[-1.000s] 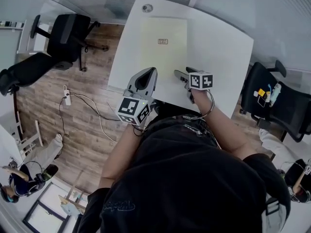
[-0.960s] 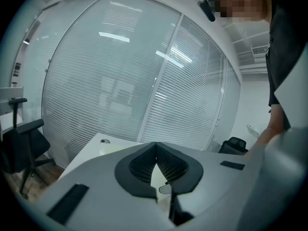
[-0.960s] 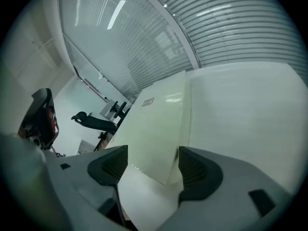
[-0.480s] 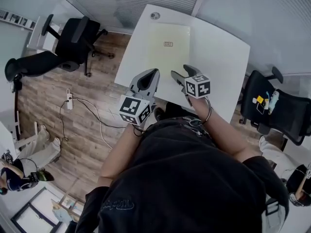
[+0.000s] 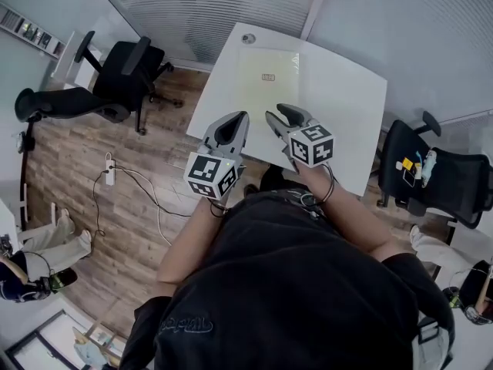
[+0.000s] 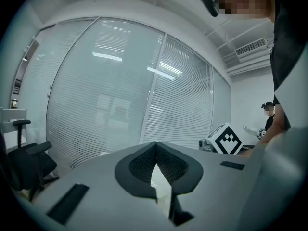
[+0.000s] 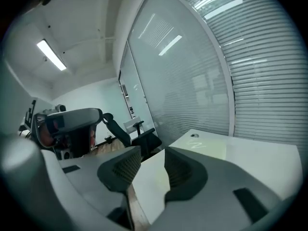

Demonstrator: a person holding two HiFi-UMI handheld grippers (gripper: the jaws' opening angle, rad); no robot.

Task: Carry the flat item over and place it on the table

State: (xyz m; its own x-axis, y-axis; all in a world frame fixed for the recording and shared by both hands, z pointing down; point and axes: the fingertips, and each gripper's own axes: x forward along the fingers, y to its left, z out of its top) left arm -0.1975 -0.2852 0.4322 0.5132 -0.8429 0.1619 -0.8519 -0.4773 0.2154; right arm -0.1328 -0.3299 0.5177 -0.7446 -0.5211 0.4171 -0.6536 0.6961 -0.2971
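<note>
A flat pale yellow-green sheet lies on the white table, toward its far left part. Both grippers hang above the table's near edge, apart from the sheet. My left gripper is shut, its tips meeting with nothing held. In the left gripper view the closed tips point at the window blinds. My right gripper stands partly open; its jaws have just been closing with nothing between them. In the right gripper view the sheet shows beyond the fingers.
A round cable hole sits at the table's far corner. Black office chairs stand to the left and right of the table. A power strip with cables lies on the wooden floor. Glass walls with blinds lie behind the table.
Both grippers have lifted away from the table's near edge. The right gripper has rolled and its jaws have narrowed. The table now looks smaller and farther in the head view.
</note>
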